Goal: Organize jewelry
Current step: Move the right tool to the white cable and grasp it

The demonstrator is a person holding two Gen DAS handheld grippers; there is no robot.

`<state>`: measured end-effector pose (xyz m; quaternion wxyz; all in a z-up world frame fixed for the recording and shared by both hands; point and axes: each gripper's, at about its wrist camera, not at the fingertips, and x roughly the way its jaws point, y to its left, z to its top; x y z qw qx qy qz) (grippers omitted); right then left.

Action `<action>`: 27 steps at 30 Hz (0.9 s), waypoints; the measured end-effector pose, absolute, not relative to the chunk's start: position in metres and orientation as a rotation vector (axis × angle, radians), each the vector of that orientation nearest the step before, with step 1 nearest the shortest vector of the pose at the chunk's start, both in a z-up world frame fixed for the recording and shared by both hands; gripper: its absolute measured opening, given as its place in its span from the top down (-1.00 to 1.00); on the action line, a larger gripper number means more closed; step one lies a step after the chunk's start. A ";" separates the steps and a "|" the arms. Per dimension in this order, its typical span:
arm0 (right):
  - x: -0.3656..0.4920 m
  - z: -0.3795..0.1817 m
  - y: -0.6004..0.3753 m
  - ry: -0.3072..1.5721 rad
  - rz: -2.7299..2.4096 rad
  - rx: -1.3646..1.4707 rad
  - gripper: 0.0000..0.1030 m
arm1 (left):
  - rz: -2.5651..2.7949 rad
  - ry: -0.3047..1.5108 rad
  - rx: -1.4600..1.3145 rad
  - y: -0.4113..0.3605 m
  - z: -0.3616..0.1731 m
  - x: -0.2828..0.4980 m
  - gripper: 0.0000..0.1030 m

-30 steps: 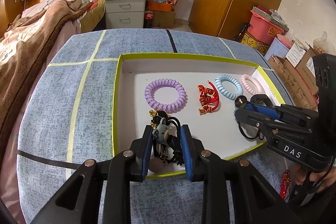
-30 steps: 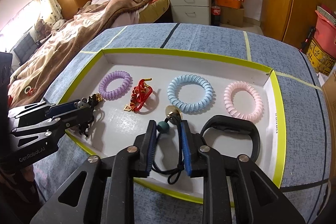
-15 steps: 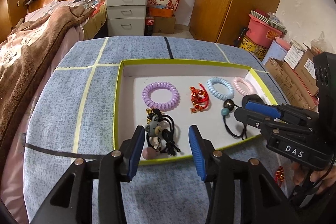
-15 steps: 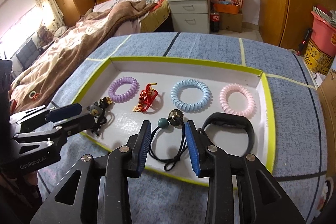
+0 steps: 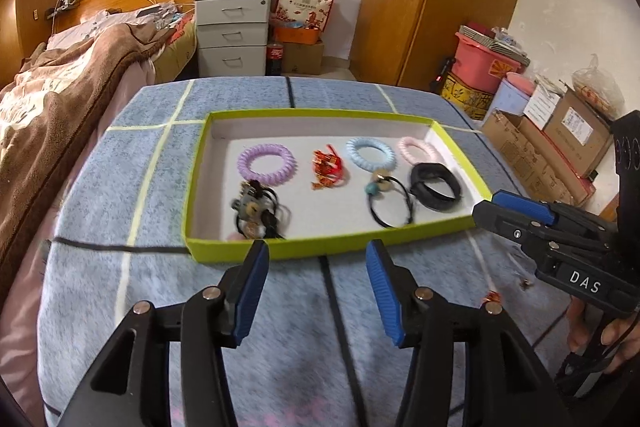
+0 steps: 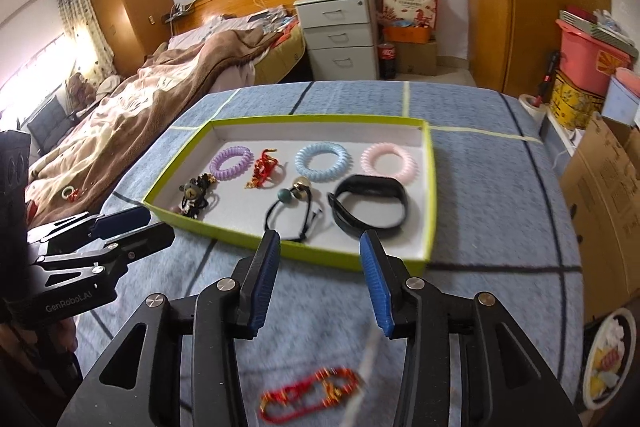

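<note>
**Both grippers empty and spread, one red bracelet left outside the tray**

You had the green-rimmed tray point(image 6: 428, 195) near the middle of the blue tablecloth point(image 6: 500, 211), already holding the black band point(image 6: 372, 205) by its right wall, the blue coil point(image 6: 322, 157), pink coil point(image 6: 388, 159) and purple coil point(image 6: 232, 163) along its far side, and the bear-charm tie point(image 6: 194, 197) in its near-left corner. Your left gripper point(image 5: 316, 291) and right gripper point(image 6: 318, 283) hung over the cloth short of the tray's near rim, jaws apart, holding nothing. The red cord bracelet point(image 6: 308, 393) lay at the cloth's near edge; it looked light and limp, so pinching its beaded middle seemed your safest hold.
</note>
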<state>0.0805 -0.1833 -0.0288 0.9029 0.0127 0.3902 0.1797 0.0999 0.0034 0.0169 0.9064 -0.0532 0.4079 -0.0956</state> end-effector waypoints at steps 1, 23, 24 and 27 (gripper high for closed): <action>0.076 -0.028 -0.188 0.801 0.361 0.026 0.17 | -0.207 0.841 -0.116 0.001 0.017 0.097 -0.04; 0.030 -0.058 -0.275 0.840 0.240 0.041 -0.02 | -0.350 0.857 -0.088 -0.069 0.000 0.054 -0.09; 0.031 -0.061 -0.276 0.850 0.235 0.037 -0.02 | -0.348 0.858 -0.085 -0.070 -0.001 0.054 -0.09; 0.032 -0.066 -0.279 0.866 0.242 0.039 -0.02 | -0.357 0.858 -0.081 -0.074 -0.002 0.053 -0.09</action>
